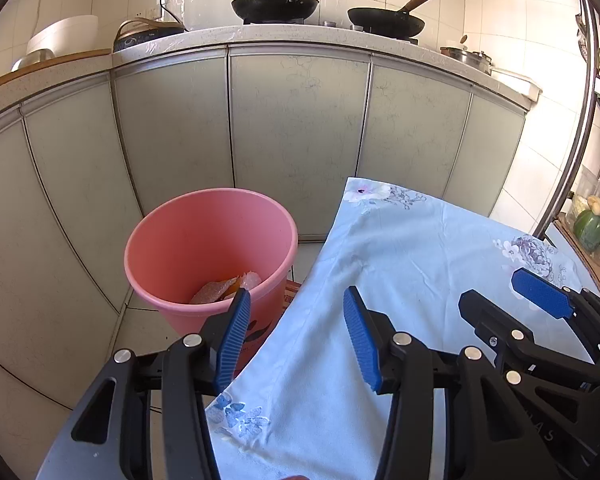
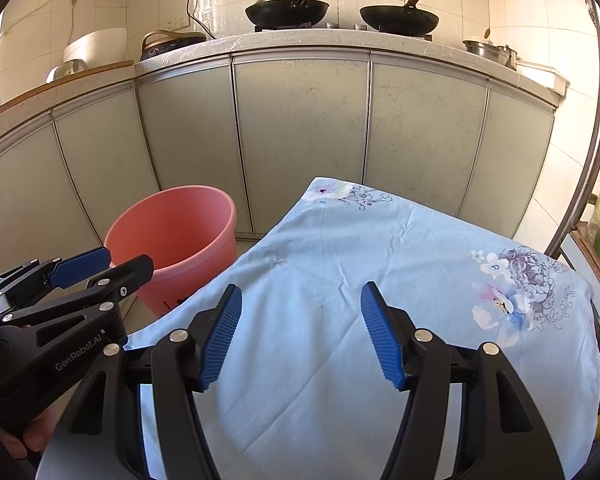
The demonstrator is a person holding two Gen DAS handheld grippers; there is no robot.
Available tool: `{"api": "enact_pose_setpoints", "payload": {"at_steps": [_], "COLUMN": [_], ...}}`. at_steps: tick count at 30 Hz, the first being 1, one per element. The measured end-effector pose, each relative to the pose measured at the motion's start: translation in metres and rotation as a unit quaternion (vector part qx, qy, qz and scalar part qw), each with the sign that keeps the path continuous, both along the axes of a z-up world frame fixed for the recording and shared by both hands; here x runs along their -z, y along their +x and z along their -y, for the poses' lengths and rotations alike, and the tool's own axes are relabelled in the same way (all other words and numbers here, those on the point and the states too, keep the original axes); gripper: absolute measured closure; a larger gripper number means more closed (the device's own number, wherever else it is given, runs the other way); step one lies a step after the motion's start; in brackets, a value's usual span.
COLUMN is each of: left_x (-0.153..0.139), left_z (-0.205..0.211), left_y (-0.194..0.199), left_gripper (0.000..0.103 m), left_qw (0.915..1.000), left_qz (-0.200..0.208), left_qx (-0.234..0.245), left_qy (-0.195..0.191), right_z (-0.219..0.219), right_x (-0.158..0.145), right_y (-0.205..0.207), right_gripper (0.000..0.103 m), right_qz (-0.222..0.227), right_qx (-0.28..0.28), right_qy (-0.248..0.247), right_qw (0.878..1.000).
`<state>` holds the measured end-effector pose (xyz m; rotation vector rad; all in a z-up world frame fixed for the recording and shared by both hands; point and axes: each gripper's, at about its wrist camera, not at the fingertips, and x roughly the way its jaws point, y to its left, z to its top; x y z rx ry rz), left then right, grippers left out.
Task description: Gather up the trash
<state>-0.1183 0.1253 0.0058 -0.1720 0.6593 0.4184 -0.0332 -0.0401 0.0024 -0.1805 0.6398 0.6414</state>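
Trash (image 1: 228,288) lies at the bottom of the pink bucket (image 1: 156,240), left of the cloth-covered surface (image 1: 400,280). Left tool (image 1: 296,336) and right tool (image 2: 300,332) both hang open, holding nothing.

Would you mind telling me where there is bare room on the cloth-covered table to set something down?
The light blue floral cloth is bare between the purple flower print at its right and the edge beside the pink bucket. The near end is crowded: the open left hand-held gripper and open right hand-held gripper hover there. The bucket holds wrappers.
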Motion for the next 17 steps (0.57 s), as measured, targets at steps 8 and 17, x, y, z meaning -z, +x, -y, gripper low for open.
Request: {"api": "enact_pose_setpoints", "payload": {"at_steps": [8,17], "left_x": [0.0019,0.0033], "left_z": [0.0004,-0.0003], "left_y": [0.0008,0.0032], "left_gripper": [0.055,0.055], "left_qw": [1.0000,0.9999], "left_qz": [-0.002,-0.011], "left_qx": [0.000,0.002], "left_qy": [-0.001,-0.002], "right_z": [0.0008,0.0029], "right_x": [0.0007,0.0036], "right_y": [0.0004,0.0018], "right_gripper": [0.041,0.041], "right_qz": [-0.001,-0.003], "right_qx": [0.000,0.001], "right_qy": [0.000,0.001], "right_qw": [1.000,1.000]}}
